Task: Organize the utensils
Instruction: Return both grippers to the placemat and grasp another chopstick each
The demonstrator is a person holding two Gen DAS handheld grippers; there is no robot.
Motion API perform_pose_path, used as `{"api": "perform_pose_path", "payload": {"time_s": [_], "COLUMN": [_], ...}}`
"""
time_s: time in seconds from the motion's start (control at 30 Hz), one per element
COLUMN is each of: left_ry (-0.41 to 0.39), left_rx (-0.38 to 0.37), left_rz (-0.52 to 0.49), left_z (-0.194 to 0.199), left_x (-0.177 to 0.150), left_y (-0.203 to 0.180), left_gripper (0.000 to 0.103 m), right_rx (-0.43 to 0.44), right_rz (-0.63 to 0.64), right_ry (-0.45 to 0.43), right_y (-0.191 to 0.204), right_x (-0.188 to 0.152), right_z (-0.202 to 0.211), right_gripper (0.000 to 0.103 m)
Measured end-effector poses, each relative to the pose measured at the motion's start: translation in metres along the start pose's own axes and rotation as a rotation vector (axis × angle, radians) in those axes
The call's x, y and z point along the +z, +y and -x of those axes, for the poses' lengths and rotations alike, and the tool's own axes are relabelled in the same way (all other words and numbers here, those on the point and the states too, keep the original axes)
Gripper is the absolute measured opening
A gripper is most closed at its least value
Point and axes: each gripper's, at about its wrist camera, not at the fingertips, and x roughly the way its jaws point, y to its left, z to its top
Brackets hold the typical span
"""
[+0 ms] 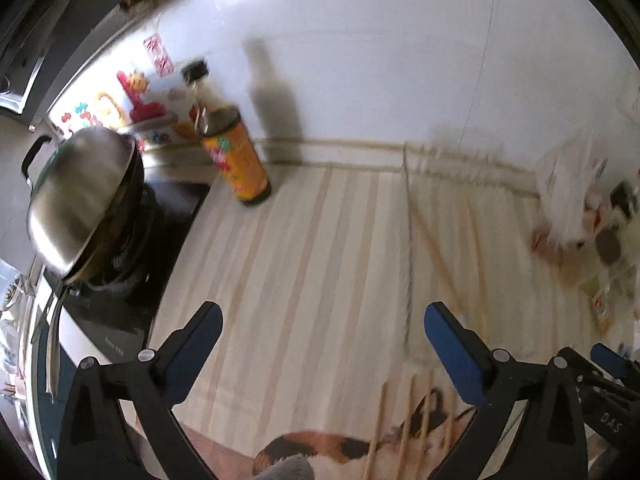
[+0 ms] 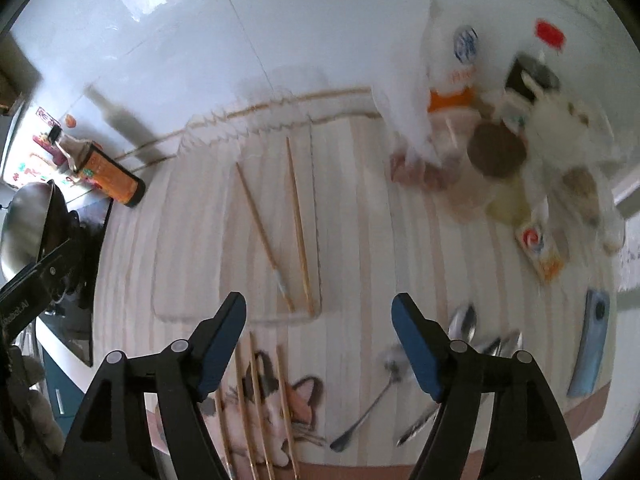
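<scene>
A clear shallow tray (image 2: 316, 200) lies on the striped mat with two wooden chopsticks (image 2: 298, 224) inside. Several more chopsticks (image 2: 256, 400) lie loose on the cat picture at the mat's front edge, below my right gripper (image 2: 319, 302), which is open and empty above the tray's near end. Metal spoons (image 2: 368, 404) lie to the right, partly hidden by the right finger. My left gripper (image 1: 324, 308) hangs open over bare mat, left of the tray's edge (image 1: 408, 240), with the loose chopsticks (image 1: 404, 432) near its right finger. Nothing sits between either pair of jaws.
An orange-labelled sauce bottle (image 1: 236, 160) stands at the back left by the white wall. A wok under a steel lid (image 1: 84, 196) sits on the stove at the left. White bags and jars (image 2: 520, 140) crowd the back right. A blue phone (image 2: 592, 352) lies at the right edge.
</scene>
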Motion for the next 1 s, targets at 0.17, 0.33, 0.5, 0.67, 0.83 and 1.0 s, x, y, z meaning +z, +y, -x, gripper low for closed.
{"api": "perform_pose_path", "payload": {"time_s": [0.17,0.33,0.5,0.67,0.83,1.0], "left_ry": [0.103,0.304,0.433,0.449,0.436,0.430], "left_rx": [-0.004,-0.091,-0.160,-0.143,-0.153,-0.140], "left_rz": [-0.008,-0.035,-0.063,-0.097,-0.102,-0.126], "left_z": [-0.024,-0.066,-0.096,-0.105,-0.103,-0.099], "left_x": [-0.054,-0.116,-0.148,-0.156,-0.154,-0.158], "left_y": [-0.002,-0.018,-0.038,-0.049,-0.049,-0.032], "left_gripper": [0.102,0.074,0.058,0.044,0.024,0.006], "right_rx": [0.018,0.035,0.034,0.025,0.022,0.005], "right_rz": [-0.006,-0.008,0.008,0.020,0.037,0.058], "right_ry": [0.098,0.194,0.246,0.284,0.320,0.366], "right_y": [-0.004,-0.005,-0.001,0.004,0.014,0.029], "right_x": [-0.045,-0.081,-0.099,-0.109,-0.120,-0.133], "right_z": [-0.026,-0.056,-0.071,-0.082,-0.093,-0.103], "right_gripper": [0.039,0.013,0.012,0.012,0.012,0.013]}}
